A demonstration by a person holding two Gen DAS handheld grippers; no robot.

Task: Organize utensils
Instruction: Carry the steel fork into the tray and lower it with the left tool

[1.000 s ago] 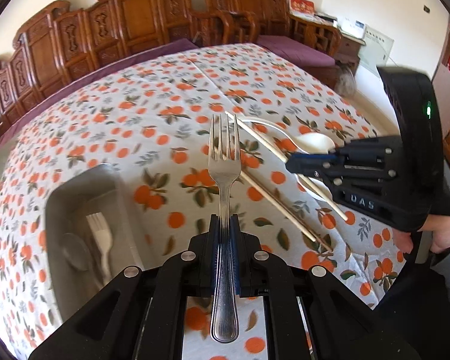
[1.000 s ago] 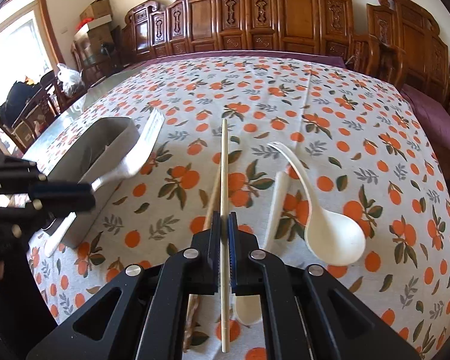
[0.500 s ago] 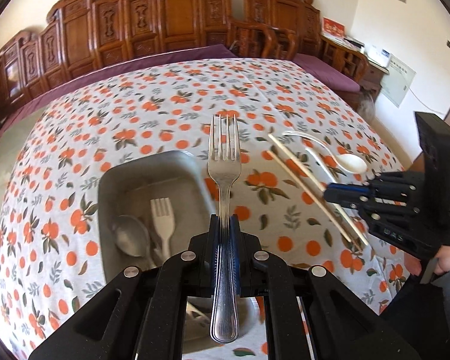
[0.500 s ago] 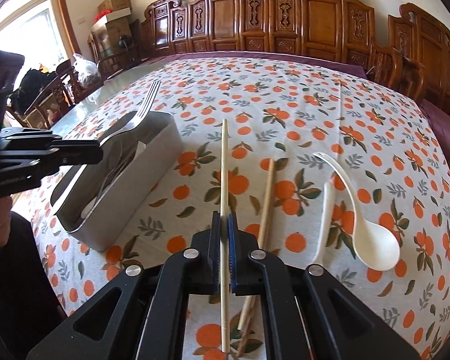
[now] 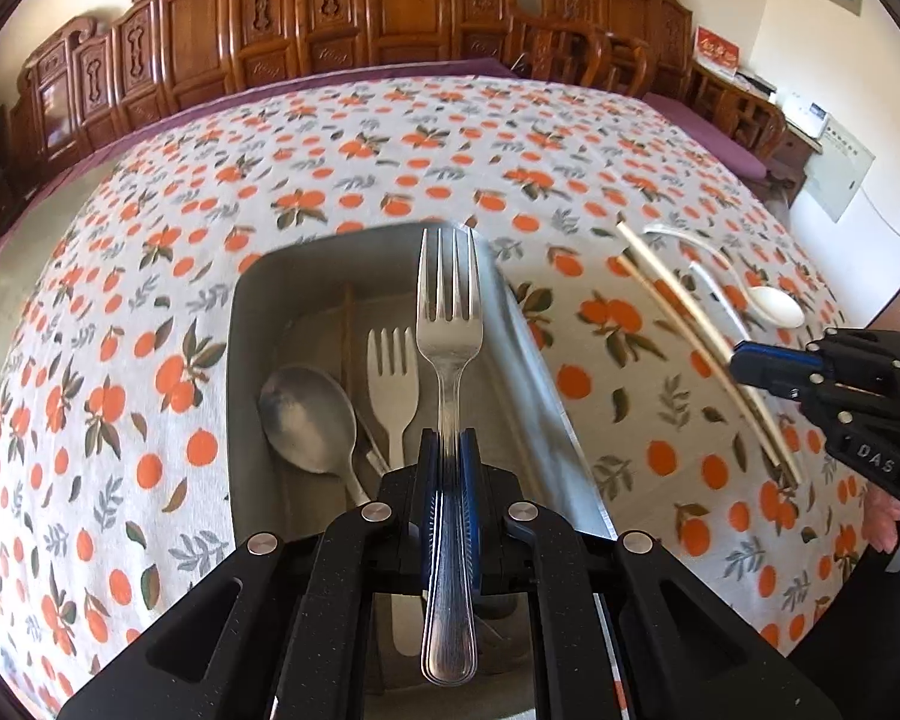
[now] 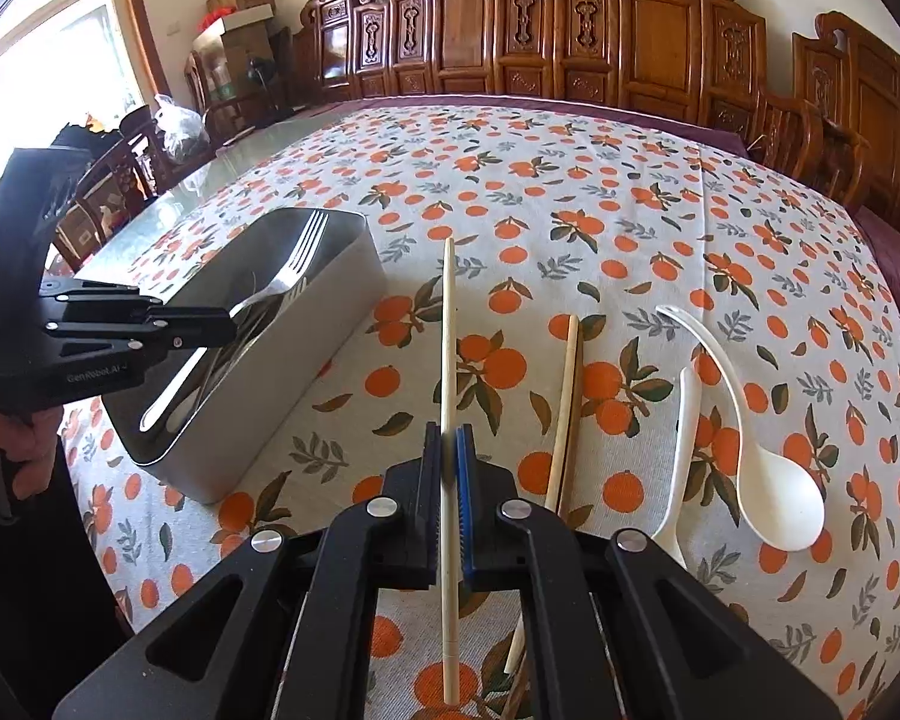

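In the left wrist view, a rectangular silver metal tray [image 5: 252,360] sits left of centre on the orange-patterned tablecloth [image 5: 150,300]. Inside it lie a dull grey metal spoon [image 5: 309,420], a pale plastic fork [image 5: 393,384] just right of the spoon, and a thin brown stick along the tray floor. At bottom centre, the left gripper [image 5: 450,450] is clenched on the handle of a shiny stainless steel fork [image 5: 449,324], whose tines point away over the tray's interior. Toward the right edge, the right gripper [image 5: 750,363] grips a light wooden chopstick [image 5: 666,288], with a white plastic ladle spoon [image 5: 774,305] on the cloth beyond it.

In the right wrist view, the left gripper [image 6: 222,324] appears at the left edge, holding the steel fork [image 6: 294,267] above the metal tray [image 6: 306,372]. At centre, the right gripper [image 6: 448,450] is closed on the light chopstick [image 6: 447,360], which points straight away from the camera. Just right of it, a pair of chopsticks [image 6: 564,408], one pale and one dark brown, lies on the tablecloth [image 6: 570,192]. Further right rest a small white plastic spoon [image 6: 681,450] and the larger white ladle spoon [image 6: 774,492], side by side and near each other.
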